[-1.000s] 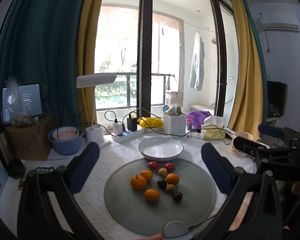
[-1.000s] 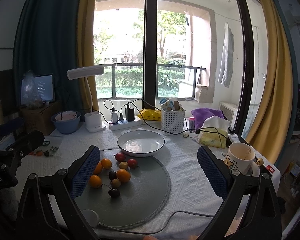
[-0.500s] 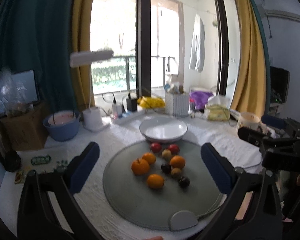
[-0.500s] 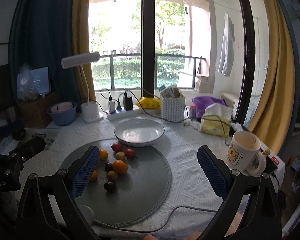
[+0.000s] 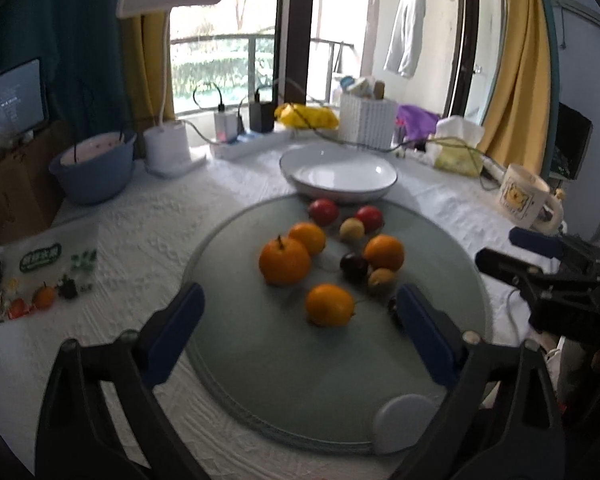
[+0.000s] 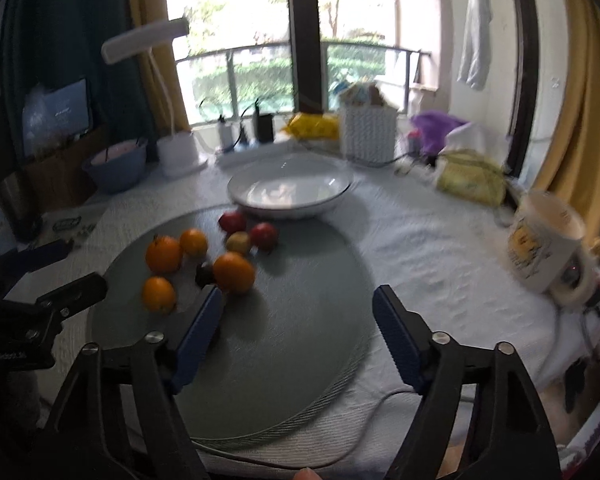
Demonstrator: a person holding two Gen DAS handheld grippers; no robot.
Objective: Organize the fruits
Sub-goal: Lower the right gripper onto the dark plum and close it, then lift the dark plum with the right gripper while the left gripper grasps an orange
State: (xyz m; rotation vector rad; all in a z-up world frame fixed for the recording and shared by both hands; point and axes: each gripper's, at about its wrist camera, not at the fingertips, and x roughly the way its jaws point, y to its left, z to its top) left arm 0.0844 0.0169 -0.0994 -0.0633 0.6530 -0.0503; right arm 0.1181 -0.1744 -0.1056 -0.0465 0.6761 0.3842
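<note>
Several small fruits lie on a round grey mat (image 5: 268,360) (image 6: 292,344): oranges (image 5: 285,261) (image 6: 233,273), red fruits (image 5: 323,211) (image 6: 264,235), dark plums (image 5: 353,266) and yellowish ones (image 5: 352,230). An empty white bowl (image 5: 340,178) (image 6: 290,192) sits just behind them. My left gripper (image 5: 300,312) is open, low over the mat, with an orange (image 5: 329,305) between its fingertips' line. My right gripper (image 6: 298,308) is open over the mat, right of the fruits. Each gripper shows at the edge of the other view.
A yellow-print mug (image 5: 524,196) (image 6: 544,248) stands at the right. A blue basin (image 5: 94,172), a white desk lamp (image 5: 168,152), a power strip (image 5: 240,146), a white basket (image 5: 366,120) and a tissue pack (image 5: 458,152) line the back. A fruit-print bag (image 5: 40,276) lies left.
Both grippers have moved forward and down toward the mat; the fruits and bowl look larger and closer. Nothing has been taken hold of.
</note>
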